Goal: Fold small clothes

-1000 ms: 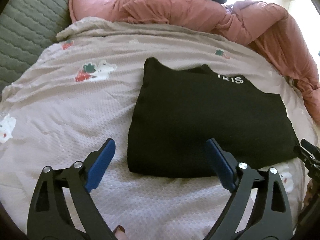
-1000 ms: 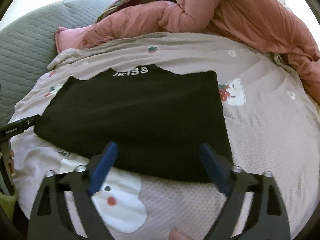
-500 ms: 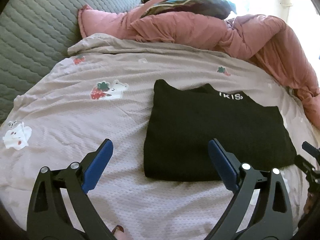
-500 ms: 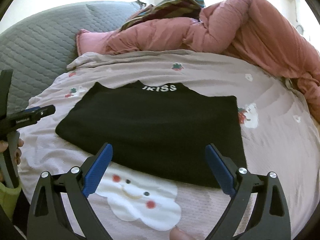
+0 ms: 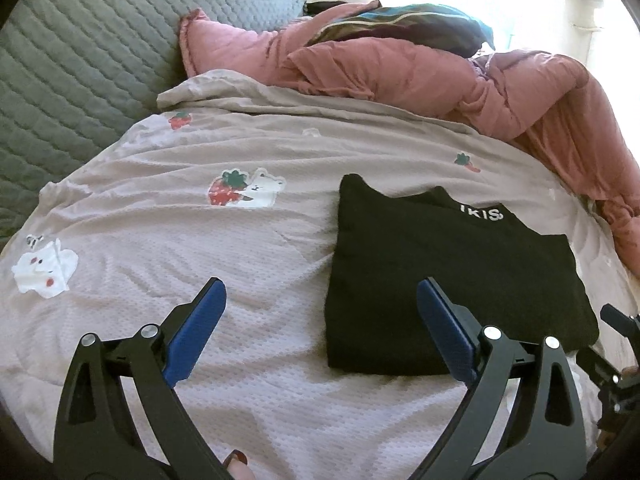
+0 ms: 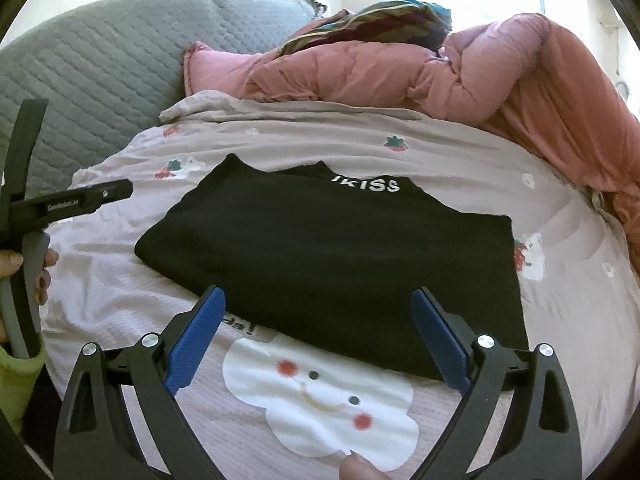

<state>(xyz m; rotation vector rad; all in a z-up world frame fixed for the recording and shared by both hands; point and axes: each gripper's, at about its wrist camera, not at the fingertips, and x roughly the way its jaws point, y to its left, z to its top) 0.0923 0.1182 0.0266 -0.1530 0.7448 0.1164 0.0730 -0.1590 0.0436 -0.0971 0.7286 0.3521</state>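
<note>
A small black garment point(image 5: 448, 276) with white lettering at its far edge lies folded flat in a rectangle on the bed. It also shows in the right wrist view point(image 6: 340, 260). My left gripper point(image 5: 320, 304) is open and empty, held above the sheet just left of and in front of the garment. My right gripper point(image 6: 318, 312) is open and empty, held above the garment's near edge. The left gripper's side point(image 6: 60, 202) shows at the left of the right wrist view, and the right gripper's edge point(image 5: 616, 356) at the far right of the left wrist view.
The garment lies on a pale pink sheet point(image 5: 200, 248) printed with bears, strawberries and a white cloud face point(image 6: 320, 392). A bunched pink duvet point(image 5: 440, 76) lies along the back and right. A grey quilted headboard point(image 5: 72, 64) stands at the left.
Both grippers have pulled back and up from the folded garment, so it looks smaller and farther away. The garment has not moved. Both grippers stay open.
</note>
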